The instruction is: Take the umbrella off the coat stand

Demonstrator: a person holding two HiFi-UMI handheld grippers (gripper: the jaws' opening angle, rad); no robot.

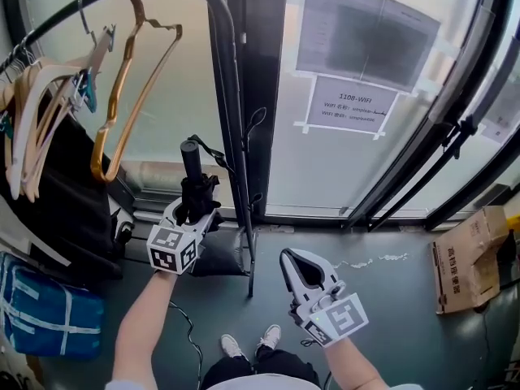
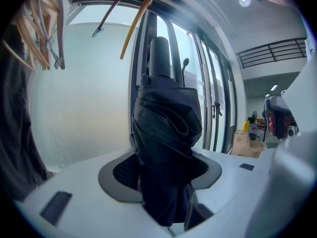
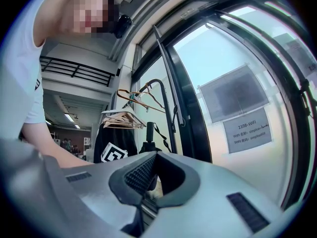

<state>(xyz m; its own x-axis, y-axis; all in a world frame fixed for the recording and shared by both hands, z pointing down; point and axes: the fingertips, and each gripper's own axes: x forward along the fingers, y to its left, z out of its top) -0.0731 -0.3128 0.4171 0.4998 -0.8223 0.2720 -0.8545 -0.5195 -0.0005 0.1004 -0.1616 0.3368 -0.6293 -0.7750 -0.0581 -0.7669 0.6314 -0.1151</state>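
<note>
A black folded umbrella stands upright with its handle on top, close to the left of the coat stand's black pole. My left gripper is shut on its bunched fabric, below the handle. Its strap runs from the handle toward the pole; I cannot tell whether it hangs on a hook. My right gripper is lower and to the right of the pole, shut with nothing in it. In the right gripper view, the umbrella and pole lie beyond its fingertips.
Wooden hangers and a dark garment hang on a rail at the left, above a blue bag. A glass wall with paper notices is behind the stand. A cardboard box sits at the right on the floor.
</note>
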